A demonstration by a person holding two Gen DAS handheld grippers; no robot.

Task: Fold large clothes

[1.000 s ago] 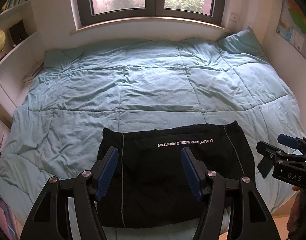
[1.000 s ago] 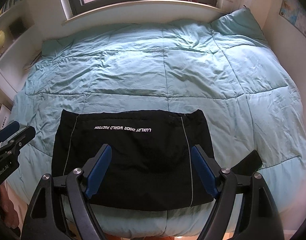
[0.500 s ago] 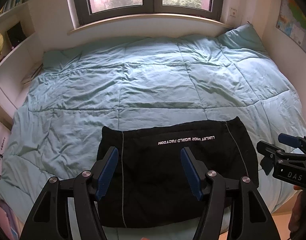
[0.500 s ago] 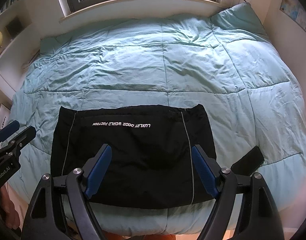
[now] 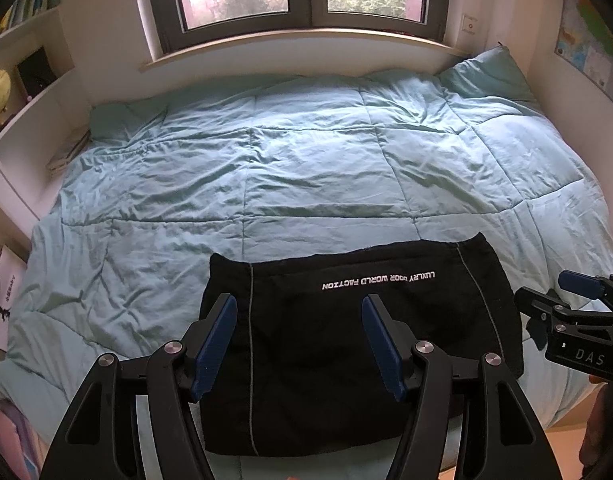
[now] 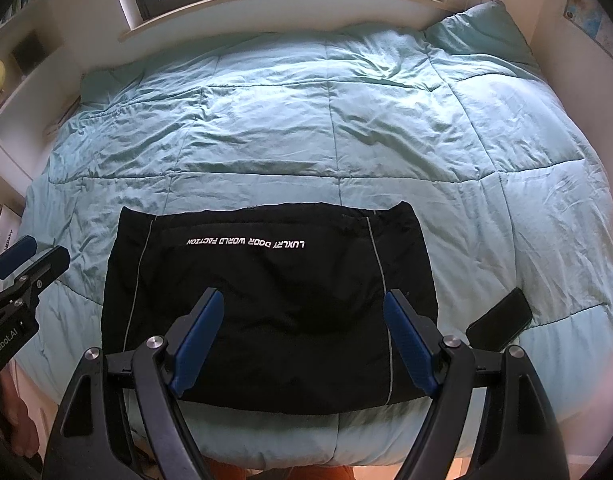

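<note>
A black garment (image 5: 346,332) with white lettering and two thin grey stripes lies folded into a flat rectangle on the near edge of the bed; it also shows in the right wrist view (image 6: 274,300). My left gripper (image 5: 298,340) is open and empty, held above the garment's left half. My right gripper (image 6: 302,336) is open and empty, held above the garment's near edge. The right gripper also appears at the right edge of the left wrist view (image 5: 578,300). The left gripper appears at the left edge of the right wrist view (image 6: 22,264).
A teal quilted duvet (image 5: 306,168) covers the bed, with a pillow (image 5: 486,76) at the far right. A black phone (image 6: 500,322) lies on the duvet right of the garment. Shelves (image 5: 22,92) stand left, a window sill (image 5: 298,46) behind, a wall map (image 5: 590,56) right.
Both grippers have pulled back and risen slightly from the bed, still open. The garment lies unchanged.
</note>
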